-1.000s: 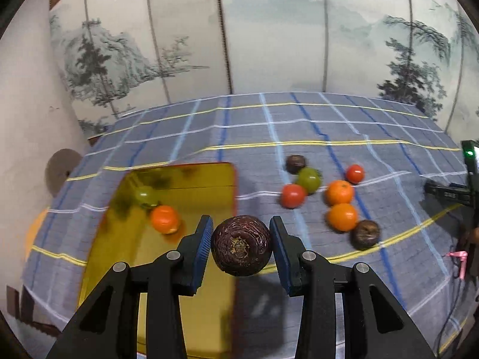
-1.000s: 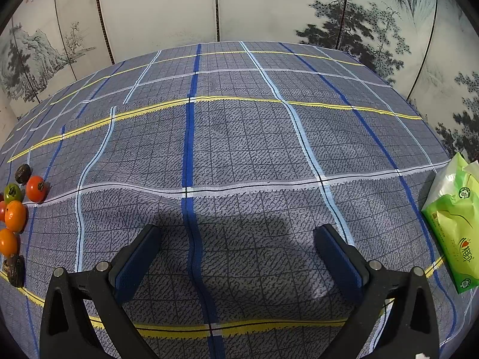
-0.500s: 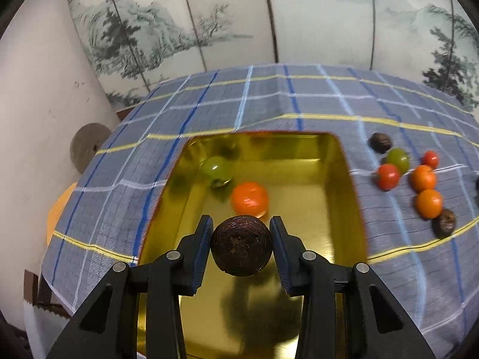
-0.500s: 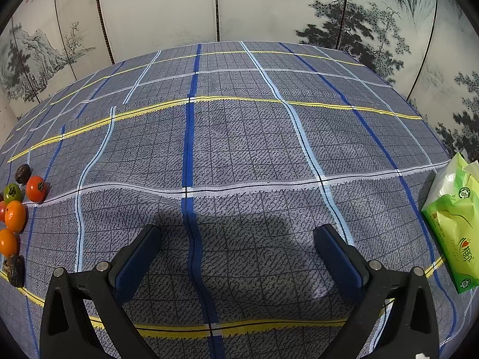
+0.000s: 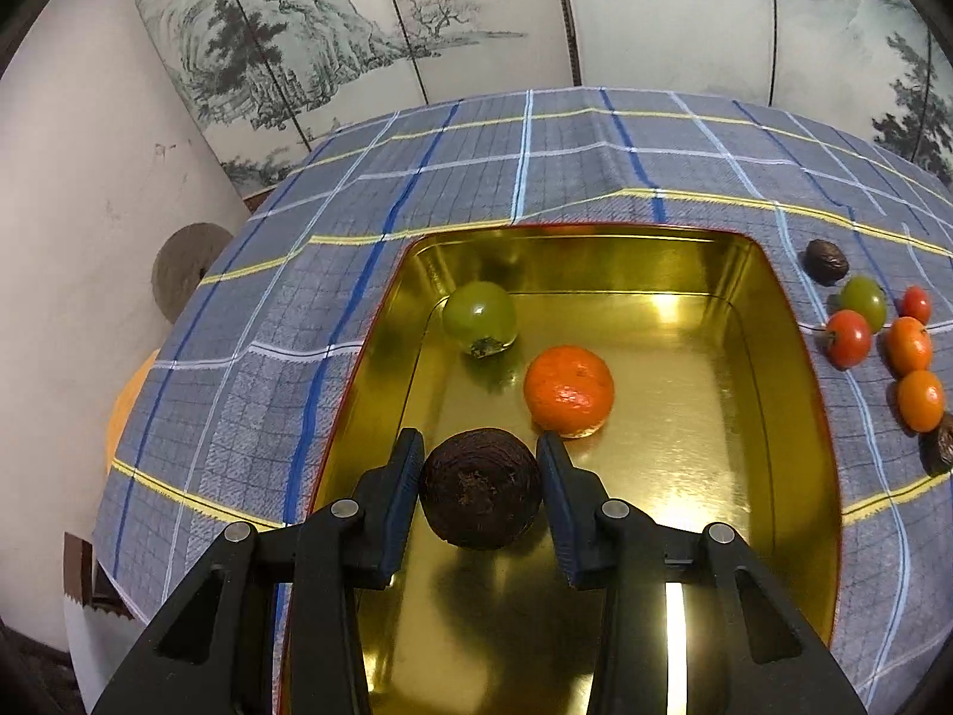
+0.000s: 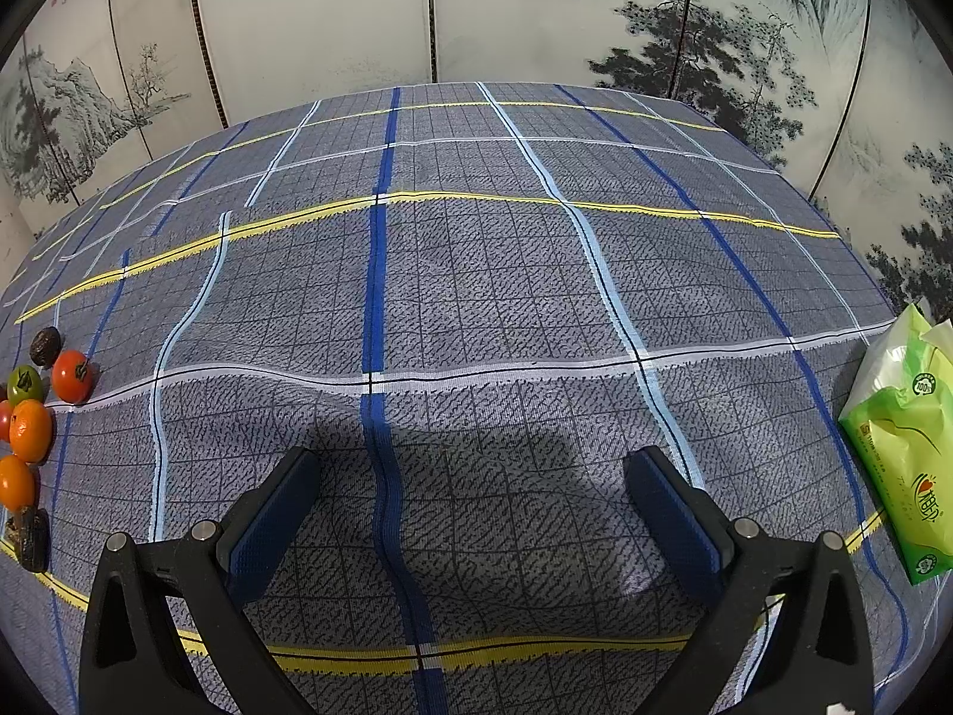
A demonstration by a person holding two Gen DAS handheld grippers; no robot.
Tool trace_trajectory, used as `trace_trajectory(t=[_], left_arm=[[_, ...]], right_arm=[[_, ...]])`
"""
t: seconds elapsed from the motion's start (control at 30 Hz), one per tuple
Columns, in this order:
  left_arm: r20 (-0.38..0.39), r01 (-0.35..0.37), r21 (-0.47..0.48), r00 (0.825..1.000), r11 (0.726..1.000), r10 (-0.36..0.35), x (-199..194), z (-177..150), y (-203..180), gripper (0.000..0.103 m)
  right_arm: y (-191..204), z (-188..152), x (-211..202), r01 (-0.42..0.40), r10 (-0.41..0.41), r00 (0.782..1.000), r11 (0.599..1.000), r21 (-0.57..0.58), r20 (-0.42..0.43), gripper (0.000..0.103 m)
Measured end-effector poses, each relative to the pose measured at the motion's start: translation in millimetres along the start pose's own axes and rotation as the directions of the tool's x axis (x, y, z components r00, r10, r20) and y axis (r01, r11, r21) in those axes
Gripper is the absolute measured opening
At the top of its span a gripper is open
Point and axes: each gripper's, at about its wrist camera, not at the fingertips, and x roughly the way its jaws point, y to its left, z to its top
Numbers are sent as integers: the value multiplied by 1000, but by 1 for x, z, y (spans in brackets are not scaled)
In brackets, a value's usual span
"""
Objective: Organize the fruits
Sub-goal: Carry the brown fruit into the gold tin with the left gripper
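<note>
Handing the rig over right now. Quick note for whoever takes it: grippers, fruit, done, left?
Left gripper: shut on a dark brown fruit, held over the near part of the gold tray, not released.
Right gripper: open, empty, over bare tablecloth.
Done: a green fruit and an orange lie in the tray.
Left: drop the held fruit, then move the loose group right of the tray: two brown fruits, one green, two red, two oranges.
A green tissue pack sits at the cloth's right edge.
</note>
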Motion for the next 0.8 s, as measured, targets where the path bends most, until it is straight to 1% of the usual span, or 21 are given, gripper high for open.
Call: trace_trajectory(t=[0.1, 0.17, 0.8], left_arm=[[-10, 8, -11, 1000, 1000, -8, 3, 2, 4, 40], [-13, -5, -7, 1000, 1000, 5, 4, 3, 4, 40], [-49, -20, -17, 999, 1000, 19, 12, 5, 7, 41]], right_arm=[[0, 0, 0, 0, 0, 1000, 1000, 0, 0, 103], [0, 0, 0, 0, 0, 1000, 1000, 0, 0, 103], [0, 0, 0, 0, 0, 1000, 1000, 0, -1, 103]])
